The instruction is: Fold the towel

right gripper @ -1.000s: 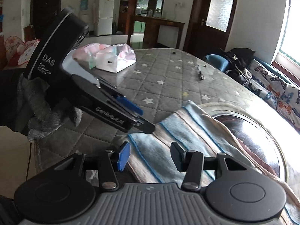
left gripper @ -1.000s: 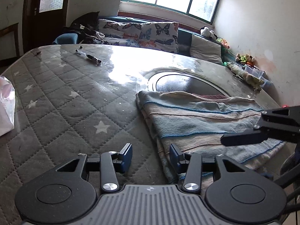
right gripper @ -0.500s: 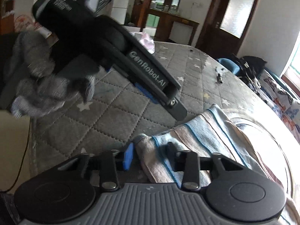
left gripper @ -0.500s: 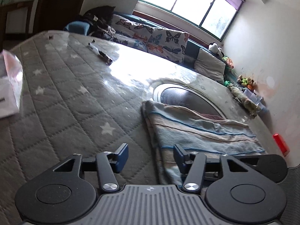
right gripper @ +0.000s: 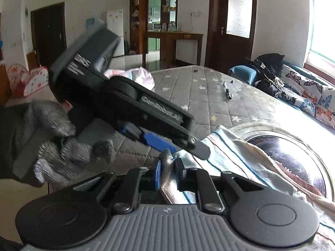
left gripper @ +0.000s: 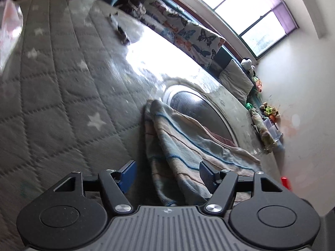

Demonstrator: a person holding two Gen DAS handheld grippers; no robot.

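Now, everything is placed by the striped towel on the quilted table.
Towel: the towel (left gripper: 180,146), blue, beige and pink stripes, lies folded in layers on the grey star-quilted table cover (left gripper: 62,104), its far part draped over the round dark inset (left gripper: 194,108) in the table top.
Towel's near corner: bunched and lifted off the cover, seen in the right wrist view (right gripper: 167,156).
Right gripper: the right gripper (right gripper: 168,172) has its jaws closing on that near corner; the blue pad and the black pad press the cloth from both sides, so the corner is pinched between them.
Left gripper: the left gripper (left gripper: 167,174) stands with its jaws spread wide; the towel's near edge lies between the two fingers, and neither pad visibly presses it. It is tilted down toward the cloth.
Left gripper from the other side: in the right wrist view its black body (right gripper: 146,108) slants down to the towel's near corner, its tip just above the pinched cloth.
Hand: a grey-gloved hand (right gripper: 62,144) holds the left gripper's handle, off the towel's near side.
Pen: a dark pen (right gripper: 227,93) lies on the cover well beyond the towel.
Plastic bag: a pink and white bag (right gripper: 138,77) sits on the cover far from the towel.
Butterfly cushions: patterned cushions (left gripper: 194,39) line the bench beyond the towel, under the window (left gripper: 251,14).
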